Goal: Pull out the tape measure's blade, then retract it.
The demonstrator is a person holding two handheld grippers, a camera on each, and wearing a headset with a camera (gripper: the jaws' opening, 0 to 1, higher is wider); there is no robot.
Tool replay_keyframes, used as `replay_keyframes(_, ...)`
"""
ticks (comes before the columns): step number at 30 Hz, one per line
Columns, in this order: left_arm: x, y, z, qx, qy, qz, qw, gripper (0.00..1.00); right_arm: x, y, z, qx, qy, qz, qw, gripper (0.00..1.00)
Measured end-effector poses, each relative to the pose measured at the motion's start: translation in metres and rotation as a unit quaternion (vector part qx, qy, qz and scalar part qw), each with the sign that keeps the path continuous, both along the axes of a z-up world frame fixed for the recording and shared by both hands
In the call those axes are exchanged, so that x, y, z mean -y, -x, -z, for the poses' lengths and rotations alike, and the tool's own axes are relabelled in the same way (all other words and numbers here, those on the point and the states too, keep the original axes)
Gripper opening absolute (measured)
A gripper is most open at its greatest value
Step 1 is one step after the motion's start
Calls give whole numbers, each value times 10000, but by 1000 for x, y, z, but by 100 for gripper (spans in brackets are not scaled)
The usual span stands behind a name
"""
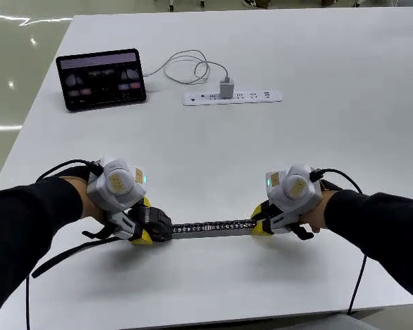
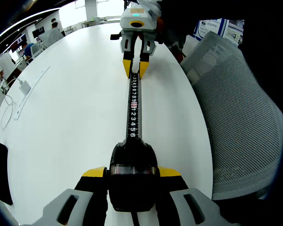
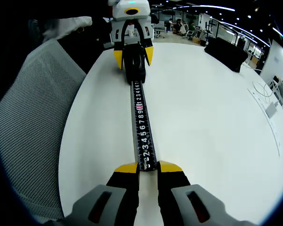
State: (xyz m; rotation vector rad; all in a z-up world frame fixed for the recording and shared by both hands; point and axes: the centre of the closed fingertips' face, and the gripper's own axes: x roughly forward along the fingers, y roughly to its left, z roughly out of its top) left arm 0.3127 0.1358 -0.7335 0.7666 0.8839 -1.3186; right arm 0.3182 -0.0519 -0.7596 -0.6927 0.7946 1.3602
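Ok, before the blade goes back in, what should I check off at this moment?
1. Left gripper clamped on the case: ok.
2. Right gripper shut on the end of the blade: ok.
3. Blade pulled out and straight between the grippers: ok.
4. Blade lock released: cannot tell.
5. Table along the blade free of the power strip: ok.
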Motion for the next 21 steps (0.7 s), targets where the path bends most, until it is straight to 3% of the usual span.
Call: replay_keyframes(21, 0, 0, 1, 4, 16, -5, 10000, 35, 17, 0, 0, -17, -19, 159, 9999, 9)
